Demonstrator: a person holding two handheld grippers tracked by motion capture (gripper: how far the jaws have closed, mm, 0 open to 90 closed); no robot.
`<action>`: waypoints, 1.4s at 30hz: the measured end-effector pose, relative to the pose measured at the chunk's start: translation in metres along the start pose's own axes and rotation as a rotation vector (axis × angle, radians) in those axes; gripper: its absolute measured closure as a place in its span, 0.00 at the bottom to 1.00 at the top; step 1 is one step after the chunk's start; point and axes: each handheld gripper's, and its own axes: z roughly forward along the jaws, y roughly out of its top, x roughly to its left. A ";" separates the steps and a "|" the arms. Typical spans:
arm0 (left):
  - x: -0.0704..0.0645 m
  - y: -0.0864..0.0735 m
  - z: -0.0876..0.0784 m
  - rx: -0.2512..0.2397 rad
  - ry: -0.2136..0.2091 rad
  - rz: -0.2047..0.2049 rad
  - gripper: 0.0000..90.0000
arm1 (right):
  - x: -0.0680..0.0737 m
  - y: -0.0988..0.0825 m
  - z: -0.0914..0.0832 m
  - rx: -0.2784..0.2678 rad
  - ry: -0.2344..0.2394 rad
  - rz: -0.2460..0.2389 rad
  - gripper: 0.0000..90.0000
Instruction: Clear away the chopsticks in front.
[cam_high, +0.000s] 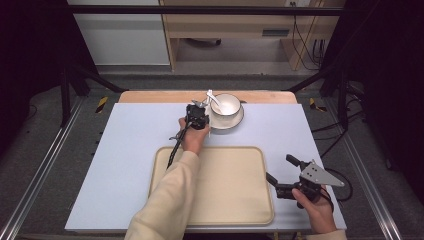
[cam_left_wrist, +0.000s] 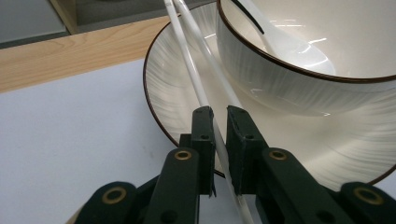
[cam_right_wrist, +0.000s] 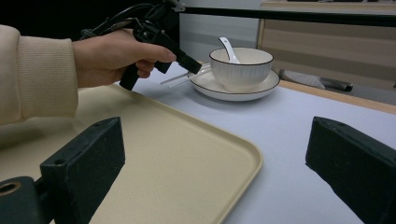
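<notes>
At the near right corner of the tabletop, the right gripper rests with its jaws wide apart, holding nothing, just right of the tray. The beige tray lies bare at the near middle. Beyond its far edge, the left gripper has its jaws together on a pair of white chopsticks, which lean across the left rim of the plate. On that plate, at the far middle, stands the bowl with a white spoon in it. Judging by this, the work has barely begun: the chopsticks are gripped but not lifted clear, and nothing has reached the tray.
</notes>
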 end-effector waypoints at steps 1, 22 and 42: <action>0.000 0.000 0.000 0.001 0.005 -0.004 0.91 | 0.000 0.000 0.000 0.000 0.000 0.000 0.06; 0.013 0.004 -0.013 -0.017 0.017 0.000 0.95 | -0.001 0.000 -0.001 -0.001 -0.002 0.002 0.06; 0.034 -0.007 -0.064 -0.092 0.031 -0.033 0.96 | 0.001 0.001 0.001 0.001 -0.003 0.000 0.06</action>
